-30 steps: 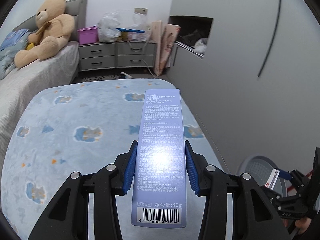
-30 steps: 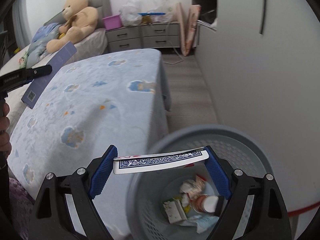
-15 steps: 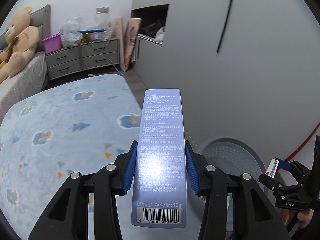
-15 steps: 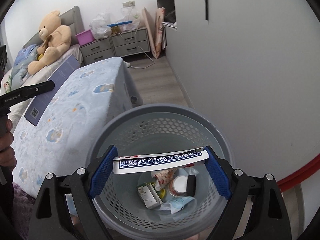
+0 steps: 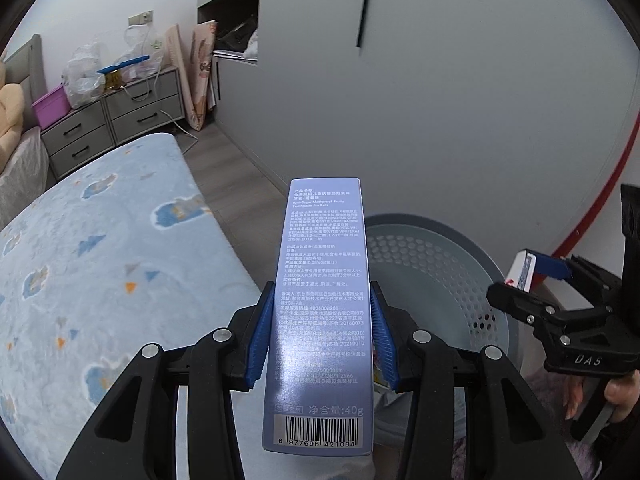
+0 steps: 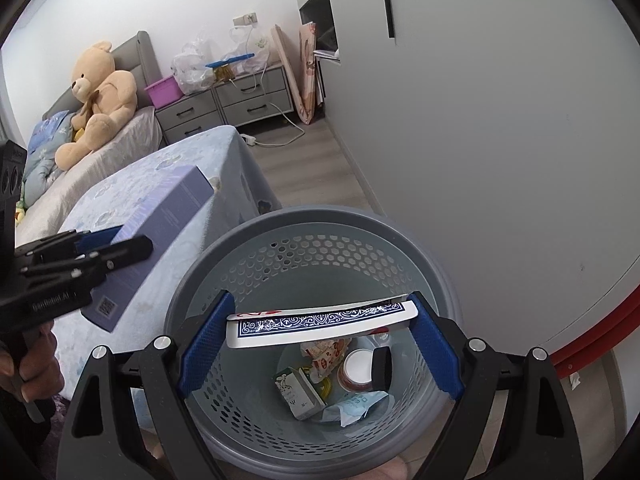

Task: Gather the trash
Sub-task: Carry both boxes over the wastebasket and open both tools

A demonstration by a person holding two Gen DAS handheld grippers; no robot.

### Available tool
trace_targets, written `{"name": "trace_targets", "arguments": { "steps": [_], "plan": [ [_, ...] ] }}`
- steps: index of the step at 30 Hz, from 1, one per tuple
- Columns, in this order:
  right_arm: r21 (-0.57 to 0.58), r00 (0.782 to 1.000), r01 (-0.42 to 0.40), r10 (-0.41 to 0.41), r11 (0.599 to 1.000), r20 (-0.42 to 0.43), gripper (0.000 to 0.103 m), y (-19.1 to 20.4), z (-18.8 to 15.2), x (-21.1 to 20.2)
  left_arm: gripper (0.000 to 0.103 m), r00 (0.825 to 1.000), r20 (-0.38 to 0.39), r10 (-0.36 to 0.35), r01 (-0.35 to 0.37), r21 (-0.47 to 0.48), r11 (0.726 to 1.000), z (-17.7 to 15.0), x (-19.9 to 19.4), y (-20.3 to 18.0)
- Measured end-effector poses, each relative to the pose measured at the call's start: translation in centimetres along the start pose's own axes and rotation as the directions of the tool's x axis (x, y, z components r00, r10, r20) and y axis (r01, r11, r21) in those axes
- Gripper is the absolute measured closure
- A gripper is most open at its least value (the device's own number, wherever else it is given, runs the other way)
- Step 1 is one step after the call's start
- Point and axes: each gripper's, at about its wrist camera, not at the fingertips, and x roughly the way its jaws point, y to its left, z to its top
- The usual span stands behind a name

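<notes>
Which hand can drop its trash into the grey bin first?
Right, probably. The right gripper holds the blue-backed playing cards directly over the round grey perforated bin. The left gripper, clamped on the long purple toothpaste box, sits off to the bin's side, above the blue patterned bedcover.

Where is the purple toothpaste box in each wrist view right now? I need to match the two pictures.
Left wrist view: the toothpaste box fills the centre, clamped in the left gripper, barcode end nearest the camera.
Right wrist view: it sits at the left edge, seen from the side, over the blue bedspread.
Shared landmark: the grey perforated trash basket.
</notes>
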Motion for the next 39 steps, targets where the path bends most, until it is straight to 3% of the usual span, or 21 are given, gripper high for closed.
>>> {"name": "trace_targets", "arguments": {
  "steps": [21,25,39],
  "plan": [
    [0.013,1.000,0.008,-0.008,1.000,0.002,0.018,-0.8,-0.3,-0.3,0.059,1.000,-0.010,-0.011,0.011,0.015,1.000,0.3,1.0,-1.6],
    [0.026,1.000,0.007,-0.007,1.000,0.006,0.011,-1.1,-0.3,-0.4,0.043,1.000,0.009,0.000,0.000,0.010,1.000,0.4,0.8,-1.4],
    [0.032,1.000,0.006,-0.006,0.999,0.003,0.009,-1.2,-0.3,-0.5,0.042,1.000,0.012,0.006,-0.007,0.016,1.000,0.3,0.8,-1.4]
  ]
}}
